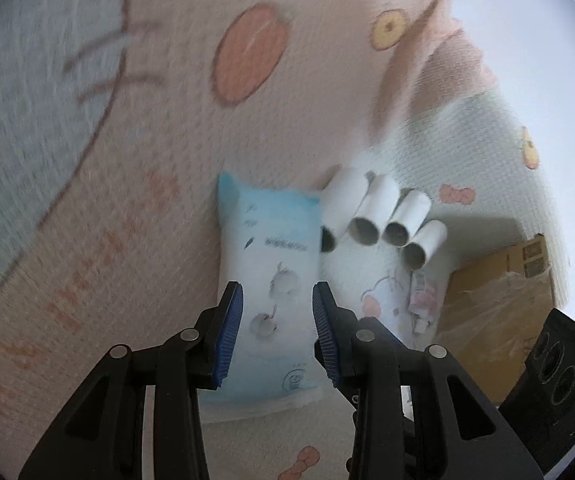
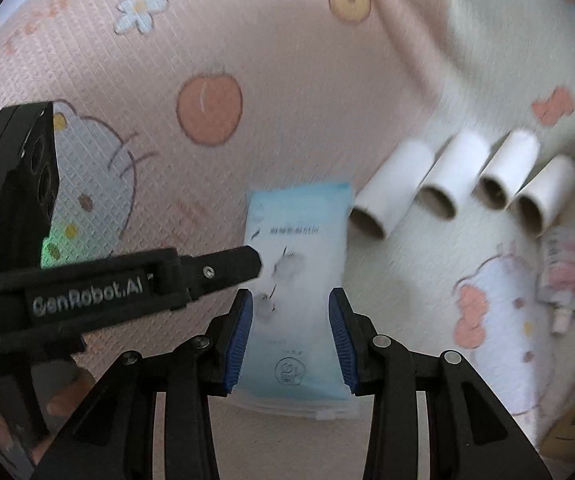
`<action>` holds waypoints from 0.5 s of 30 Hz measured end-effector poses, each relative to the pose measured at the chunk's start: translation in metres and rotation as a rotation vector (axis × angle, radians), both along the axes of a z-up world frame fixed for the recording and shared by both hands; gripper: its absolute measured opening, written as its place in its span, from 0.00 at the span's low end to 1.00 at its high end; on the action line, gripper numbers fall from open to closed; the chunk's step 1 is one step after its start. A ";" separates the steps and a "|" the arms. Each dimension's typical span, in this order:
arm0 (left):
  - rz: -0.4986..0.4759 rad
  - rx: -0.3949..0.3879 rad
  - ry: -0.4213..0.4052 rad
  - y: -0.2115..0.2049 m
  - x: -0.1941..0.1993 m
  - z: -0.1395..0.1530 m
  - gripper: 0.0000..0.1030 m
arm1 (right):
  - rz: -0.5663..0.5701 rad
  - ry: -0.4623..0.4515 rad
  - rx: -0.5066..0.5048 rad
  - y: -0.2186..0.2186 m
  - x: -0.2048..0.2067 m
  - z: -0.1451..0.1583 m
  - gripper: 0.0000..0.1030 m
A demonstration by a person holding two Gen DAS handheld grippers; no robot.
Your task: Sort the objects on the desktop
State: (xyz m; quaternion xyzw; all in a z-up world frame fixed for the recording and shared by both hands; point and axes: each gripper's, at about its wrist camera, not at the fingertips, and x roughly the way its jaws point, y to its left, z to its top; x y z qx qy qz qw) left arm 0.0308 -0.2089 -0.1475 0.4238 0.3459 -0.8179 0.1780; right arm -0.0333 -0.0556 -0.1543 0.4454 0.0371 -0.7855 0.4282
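Observation:
A blue and white tissue pack (image 1: 269, 280) lies flat on the cartoon-printed mat (image 1: 127, 160); it also shows in the right wrist view (image 2: 299, 264). My left gripper (image 1: 277, 308) is open and hovers over the pack, jaws apart on either side of it. My right gripper (image 2: 290, 316) is open too, above the same pack. The left gripper's finger (image 2: 223, 270) reaches in from the left in the right wrist view. Several white cardboard tubes (image 1: 383, 220) lie in a row right of the pack, also seen in the right wrist view (image 2: 463, 184).
A small pink and white tube (image 2: 561, 280) lies right of the cardboard tubes, also in the left wrist view (image 1: 423, 300). A plastic-wrapped brown cardboard box (image 1: 499, 304) stands at the right. The other gripper's body (image 1: 559, 364) shows at the lower right.

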 end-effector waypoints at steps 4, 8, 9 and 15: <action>-0.039 -0.043 0.055 0.005 -0.007 0.018 0.37 | -0.100 0.101 0.058 0.010 -0.002 0.007 0.35; -0.104 -0.015 0.091 0.010 -0.035 0.014 0.37 | -0.266 0.257 0.170 0.012 -0.011 0.010 0.35; -0.114 0.004 0.101 0.011 -0.041 0.012 0.38 | -0.281 0.275 0.184 0.016 -0.017 0.009 0.35; -0.184 0.044 0.131 0.020 -0.085 0.002 0.38 | -0.349 0.296 0.242 0.014 -0.047 -0.005 0.35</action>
